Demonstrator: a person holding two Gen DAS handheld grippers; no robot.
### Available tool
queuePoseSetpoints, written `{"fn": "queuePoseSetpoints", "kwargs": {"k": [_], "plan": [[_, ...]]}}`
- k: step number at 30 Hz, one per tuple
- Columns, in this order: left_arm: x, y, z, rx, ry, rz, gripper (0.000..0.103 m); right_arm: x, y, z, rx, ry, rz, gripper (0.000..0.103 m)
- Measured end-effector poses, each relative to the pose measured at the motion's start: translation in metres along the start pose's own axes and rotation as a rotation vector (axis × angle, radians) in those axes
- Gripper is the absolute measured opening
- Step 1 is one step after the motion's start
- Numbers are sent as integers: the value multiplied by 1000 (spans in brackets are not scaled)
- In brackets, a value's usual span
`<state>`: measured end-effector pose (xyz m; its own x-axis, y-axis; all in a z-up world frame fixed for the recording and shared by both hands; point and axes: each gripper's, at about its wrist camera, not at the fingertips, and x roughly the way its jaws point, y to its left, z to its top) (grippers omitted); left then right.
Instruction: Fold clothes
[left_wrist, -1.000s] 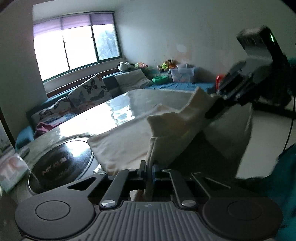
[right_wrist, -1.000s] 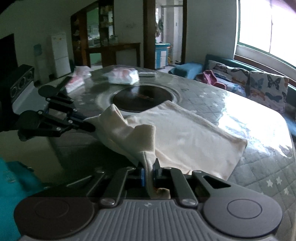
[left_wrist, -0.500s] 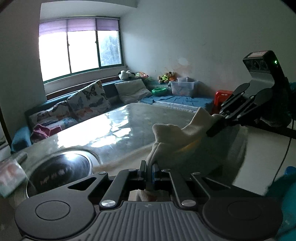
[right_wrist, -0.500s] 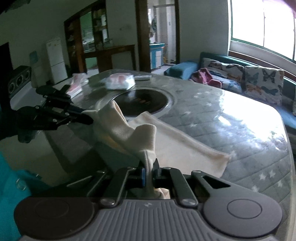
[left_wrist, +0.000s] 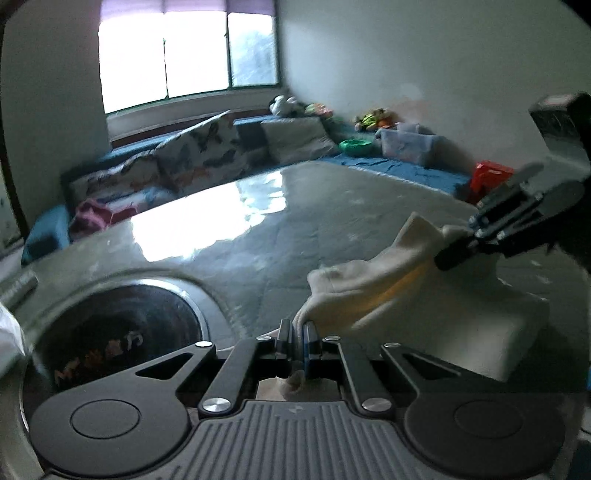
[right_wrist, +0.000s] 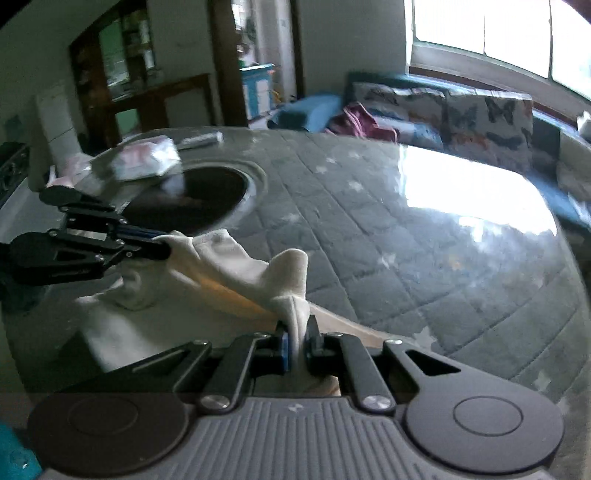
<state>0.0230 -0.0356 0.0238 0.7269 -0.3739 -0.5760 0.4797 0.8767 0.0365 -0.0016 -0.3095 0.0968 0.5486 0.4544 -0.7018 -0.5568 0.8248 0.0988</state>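
Note:
A cream garment (left_wrist: 373, 291) hangs stretched between my two grippers above the grey quilted table (left_wrist: 295, 221). My left gripper (left_wrist: 297, 334) is shut on one corner of it at the bottom of the left wrist view. Across from it, my right gripper (left_wrist: 454, 251) pinches the other corner. The right wrist view shows the same cloth (right_wrist: 236, 273) running from my right gripper (right_wrist: 297, 334), shut on it, to the left gripper (right_wrist: 162, 245). The lower part of the garment (right_wrist: 122, 332) drapes down onto the table near its edge.
A round black inset (left_wrist: 110, 328) sits in the table (right_wrist: 406, 236) close to the left gripper. A wrapped white packet (right_wrist: 144, 162) and a remote (right_wrist: 201, 139) lie beyond it. A sofa with butterfly cushions (left_wrist: 192, 162) runs under the window, with a storage box (left_wrist: 410, 147) and toys by the wall.
Both grippers have moved forward over the table while holding the garment; most of the cloth that lay spread on the table has been carried back into a folded drape near the edge.

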Motion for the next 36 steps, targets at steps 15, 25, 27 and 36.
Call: {"fn": "queuePoseSetpoints", "kwargs": {"k": [15, 25, 27, 36], "plan": [[-17, -5, 25, -89, -38, 16, 12, -9, 7, -1, 101, -108, -86, 34], [18, -25, 32, -38, 54, -3, 41, 22, 10, 7, 108, -66, -117, 33], [26, -22, 32, -46, 82, -17, 44, 26, 5, 8, 129, -62, -106, 33], [32, -20, 27, -38, 53, -39, 14, 43, -10, 12, 165, -26, -47, 6]]}}
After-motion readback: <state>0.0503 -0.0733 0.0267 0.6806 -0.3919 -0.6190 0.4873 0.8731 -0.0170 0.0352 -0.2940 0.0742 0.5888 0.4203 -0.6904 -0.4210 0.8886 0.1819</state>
